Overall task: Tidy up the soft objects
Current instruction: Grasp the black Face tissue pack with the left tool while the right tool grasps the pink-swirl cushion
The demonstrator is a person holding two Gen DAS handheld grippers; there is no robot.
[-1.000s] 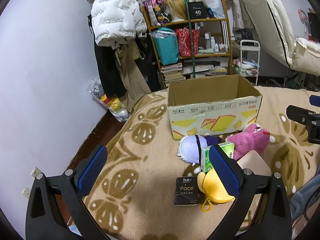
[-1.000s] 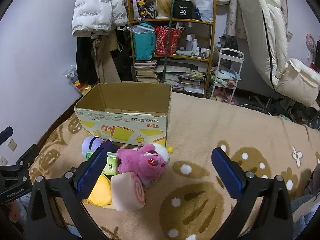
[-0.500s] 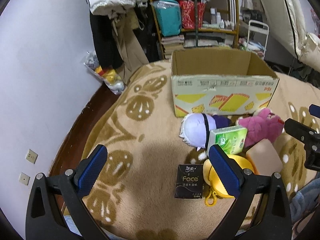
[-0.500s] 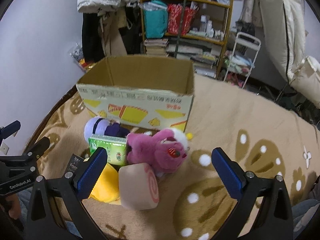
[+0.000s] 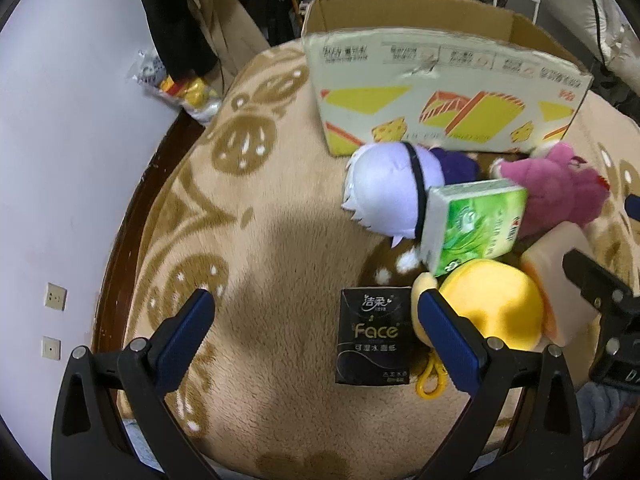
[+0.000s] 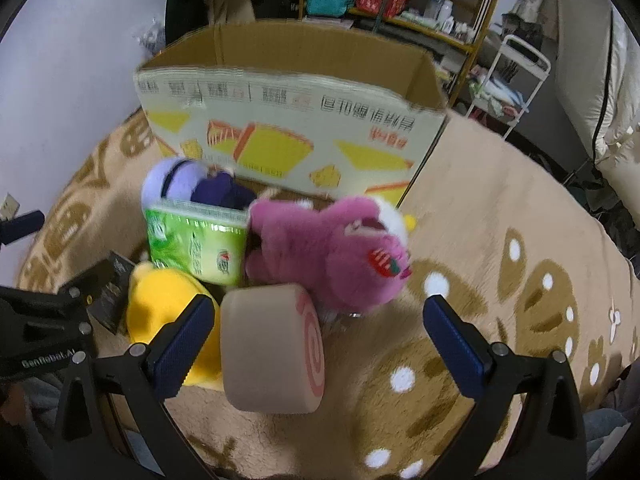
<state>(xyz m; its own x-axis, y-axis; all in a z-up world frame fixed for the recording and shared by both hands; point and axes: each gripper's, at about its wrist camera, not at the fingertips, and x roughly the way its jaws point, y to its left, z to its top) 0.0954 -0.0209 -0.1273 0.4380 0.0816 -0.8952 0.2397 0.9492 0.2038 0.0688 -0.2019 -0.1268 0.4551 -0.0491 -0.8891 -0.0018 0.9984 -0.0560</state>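
Tan fleece blanket (image 5: 248, 240) with brown pattern is the surface. Cardboard box (image 5: 440, 92) sits toward the far edge, open top. Just in front: lavender plush (image 5: 384, 188), pink plush (image 6: 332, 256), yellow plush (image 5: 492, 304), swirl roll cushion (image 6: 272, 348), black Face tissue pack (image 5: 374, 336). Green tissue pack (image 5: 472, 224) probably rests on the plushes, not the blanket.
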